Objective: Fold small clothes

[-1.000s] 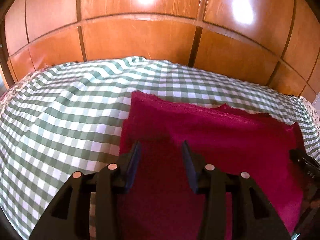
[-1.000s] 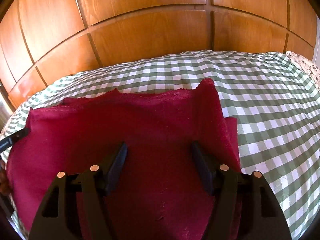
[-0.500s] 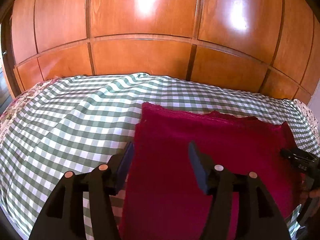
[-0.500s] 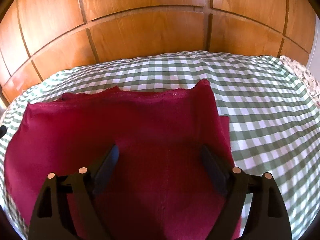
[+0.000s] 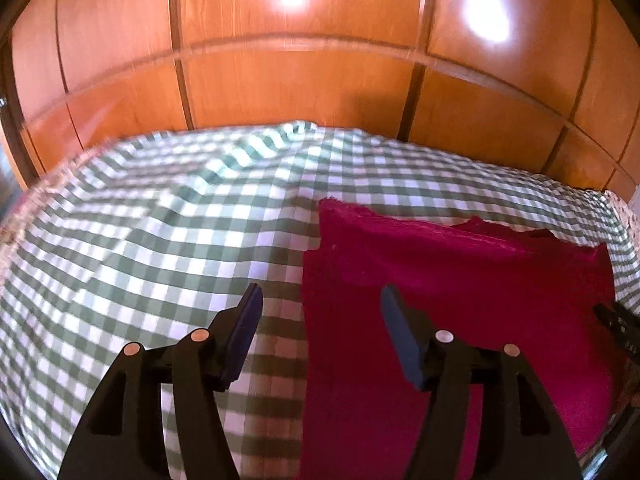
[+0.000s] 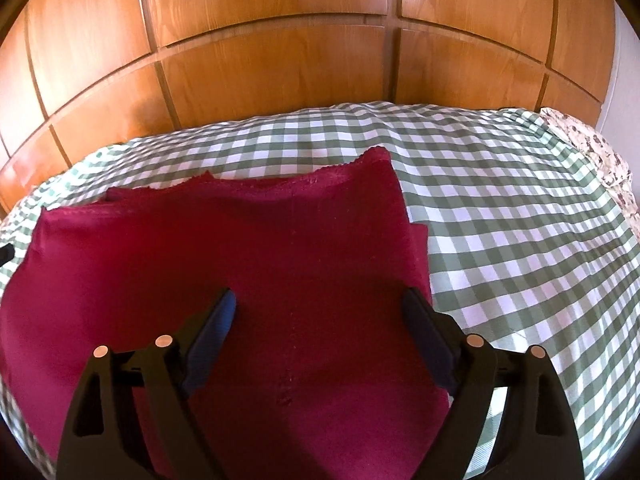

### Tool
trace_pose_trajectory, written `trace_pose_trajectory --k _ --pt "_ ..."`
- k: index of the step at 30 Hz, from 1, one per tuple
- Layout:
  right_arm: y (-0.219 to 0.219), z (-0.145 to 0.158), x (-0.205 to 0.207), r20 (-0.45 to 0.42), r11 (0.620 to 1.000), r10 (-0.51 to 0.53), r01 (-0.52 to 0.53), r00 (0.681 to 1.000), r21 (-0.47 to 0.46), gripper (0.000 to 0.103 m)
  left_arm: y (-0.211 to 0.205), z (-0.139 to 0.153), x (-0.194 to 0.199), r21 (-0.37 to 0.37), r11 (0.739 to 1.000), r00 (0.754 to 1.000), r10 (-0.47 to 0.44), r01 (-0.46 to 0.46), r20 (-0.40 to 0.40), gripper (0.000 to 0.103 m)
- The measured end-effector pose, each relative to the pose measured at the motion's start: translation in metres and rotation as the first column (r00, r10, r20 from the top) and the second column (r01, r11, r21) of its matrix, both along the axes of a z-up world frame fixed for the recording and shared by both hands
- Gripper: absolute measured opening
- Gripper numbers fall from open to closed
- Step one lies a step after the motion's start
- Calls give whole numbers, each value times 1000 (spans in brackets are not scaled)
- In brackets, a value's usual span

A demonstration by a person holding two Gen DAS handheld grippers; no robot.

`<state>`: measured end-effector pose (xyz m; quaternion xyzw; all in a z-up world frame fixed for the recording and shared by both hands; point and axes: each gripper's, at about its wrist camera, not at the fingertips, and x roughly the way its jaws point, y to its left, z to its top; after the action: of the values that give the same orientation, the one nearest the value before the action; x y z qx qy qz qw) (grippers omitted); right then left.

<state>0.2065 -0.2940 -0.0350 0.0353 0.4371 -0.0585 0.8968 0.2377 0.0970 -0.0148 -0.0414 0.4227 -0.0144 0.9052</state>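
Note:
A dark red cloth (image 5: 460,300) lies flat and folded on a green-and-white checked bedcover (image 5: 160,240). My left gripper (image 5: 320,320) is open and empty, held above the cloth's left edge, one finger over the bedcover and one over the cloth. In the right wrist view the same cloth (image 6: 240,260) fills the middle and left. My right gripper (image 6: 320,320) is open wide and empty above the cloth's right part. The tip of the right gripper shows at the right edge of the left wrist view (image 5: 616,328).
A wooden panelled wall (image 6: 280,60) stands right behind the bed. A floral fabric (image 6: 600,160) lies at the bed's far right corner. The checked bedcover (image 6: 520,220) extends to the right of the cloth.
Both grippers have opened wider and drawn back from the cloth. The left gripper has shifted left, so its left finger is now over the bedcover. The cloth stays flat.

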Motion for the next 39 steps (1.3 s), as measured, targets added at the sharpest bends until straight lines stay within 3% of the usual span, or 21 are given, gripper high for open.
trace_pose_trajectory --k 1,4,8,10,15,19,23,24,25,26,27,33,36,38,39 --pt "0 -1 0 1 1000 -1 1 1000 5 87 3 -2 7 -34 999 1000 -7 6 -17 57" --pt "-4 -4 1 5 999 -2 1 1000 35 87 9 -10 30 -122 992 997 -38 30 -65 26" --pt "-6 -6 1 14 999 0 0 1000 54 88 5 -18 47 -177 982 993 -75 59 -86 22" --pt "-7 -6 1 17 998 -1 0 1000 59 88 4 -19 51 -186 981 993 -78 60 -87 7" --pt "-7 -7 -1 25 998 -4 2 1000 61 88 6 -9 44 -188 981 999 -49 46 -9 6" --pt "-5 -7 -1 27 999 -9 7 1000 54 88 -3 -29 57 -31 999 999 12 -13 -46 6" --pt "-3 -8 -1 28 999 -10 9 1000 46 88 -12 -34 63 48 998 998 46 -44 -49 10" --pt "-3 -8 -1 27 999 -11 10 1000 46 88 -13 -31 62 56 997 998 49 -46 -49 11" --pt "-4 -8 -1 26 999 -10 9 1000 46 88 -11 -26 58 53 997 998 55 -53 -43 18" --pt "-4 -7 0 20 999 -10 9 1000 50 88 -9 -21 54 51 997 997 65 -64 -33 32" --pt "-5 -5 0 12 999 -11 10 1000 53 88 -6 -12 46 39 996 997 79 -79 -10 36" --pt "-19 29 0 52 996 -39 34 998 79 87 -8 10 -4 -10 999 996 37 -36 77 37" --pt "-33 31 16 38 993 -101 98 994 71 78 -23 10 -22 16 1000 994 -21 19 105 40" --pt "-39 20 32 -19 989 -133 134 991 60 60 -35 5 -25 47 998 993 -54 49 101 43" --pt "-41 13 40 -55 989 -131 134 990 62 23 -37 2 -24 46 997 994 -64 60 89 43"
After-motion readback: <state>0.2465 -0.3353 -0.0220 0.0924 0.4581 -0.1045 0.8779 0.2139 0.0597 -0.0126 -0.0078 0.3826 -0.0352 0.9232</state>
